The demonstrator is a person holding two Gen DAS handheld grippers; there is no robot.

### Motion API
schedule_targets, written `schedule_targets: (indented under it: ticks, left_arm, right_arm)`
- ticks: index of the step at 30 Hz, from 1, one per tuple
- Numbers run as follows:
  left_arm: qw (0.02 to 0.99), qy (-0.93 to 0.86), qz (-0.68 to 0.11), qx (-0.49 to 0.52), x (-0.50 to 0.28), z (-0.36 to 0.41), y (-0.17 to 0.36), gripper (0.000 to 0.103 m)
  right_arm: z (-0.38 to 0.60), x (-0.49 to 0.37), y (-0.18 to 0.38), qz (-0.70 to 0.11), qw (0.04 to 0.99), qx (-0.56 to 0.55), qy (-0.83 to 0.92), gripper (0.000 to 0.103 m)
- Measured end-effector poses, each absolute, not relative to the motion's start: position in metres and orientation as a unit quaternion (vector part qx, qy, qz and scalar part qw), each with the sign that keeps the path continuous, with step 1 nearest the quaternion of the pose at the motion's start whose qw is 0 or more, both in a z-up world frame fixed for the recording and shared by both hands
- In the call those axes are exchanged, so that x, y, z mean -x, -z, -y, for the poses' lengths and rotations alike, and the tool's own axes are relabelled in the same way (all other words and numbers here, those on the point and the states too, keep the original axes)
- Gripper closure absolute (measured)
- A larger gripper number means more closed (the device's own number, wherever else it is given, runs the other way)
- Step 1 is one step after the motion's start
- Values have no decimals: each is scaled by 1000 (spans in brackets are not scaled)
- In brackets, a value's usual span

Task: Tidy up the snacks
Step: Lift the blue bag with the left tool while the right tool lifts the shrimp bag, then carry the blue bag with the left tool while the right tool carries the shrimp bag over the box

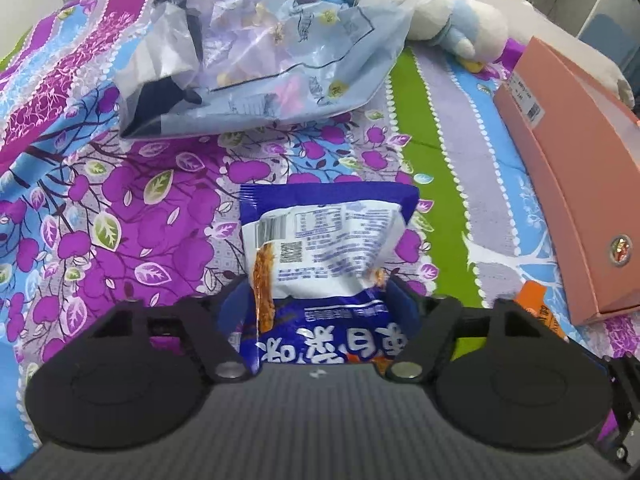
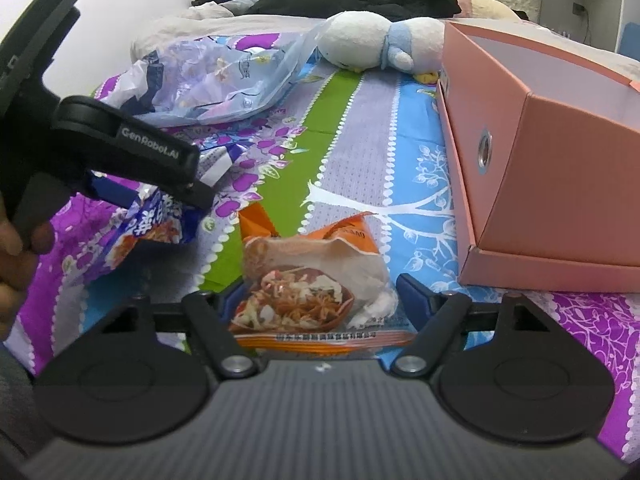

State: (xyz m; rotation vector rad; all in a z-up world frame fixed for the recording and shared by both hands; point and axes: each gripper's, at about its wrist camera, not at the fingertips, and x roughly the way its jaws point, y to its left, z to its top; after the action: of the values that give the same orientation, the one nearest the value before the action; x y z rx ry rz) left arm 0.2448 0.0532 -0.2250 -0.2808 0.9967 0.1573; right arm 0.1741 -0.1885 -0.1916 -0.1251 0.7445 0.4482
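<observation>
Snack packets sit inside both claws: left claw [image 1: 316, 292] pinches blue packet [image 1: 324, 240]; right claw [image 2: 316, 292] straddles orange packet [image 2: 308, 280] on bedsheet [image 2: 360, 152], grip unclear.

The blue snack bag [image 1: 320, 248] is glossy, crinkled plastic film, and so is the orange one [image 2: 312, 280]. The big pale bag [image 1: 264, 60] is thin, half-clear plastic, creased all over. The bedsheet [image 1: 120, 220] is matt printed cloth. The pink box [image 2: 560, 200] looks like smooth matt cardboard with a shiny metal eyelet [image 2: 485, 151]. The plush toy [image 2: 372, 40] is soft and fuzzy.
</observation>
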Motion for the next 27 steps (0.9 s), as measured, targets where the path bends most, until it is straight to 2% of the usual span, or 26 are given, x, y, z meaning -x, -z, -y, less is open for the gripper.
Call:
schedule_targets:
  ticks: [4,8,27]
  left_arm:
    - [869,-68,-473,130,-244,-51,218,36]
    - [871,-57,-467,139,-241,-51,209,37]
    - [893,-14,-424,152,-236,-42,134,38]
  right_arm:
    - [192,-175,186,-360,907,54,-213,30]
    - [195,-175,182,-360,907,52,-210,34]
    - [201,-178,119,-320,923,33,-209,36]
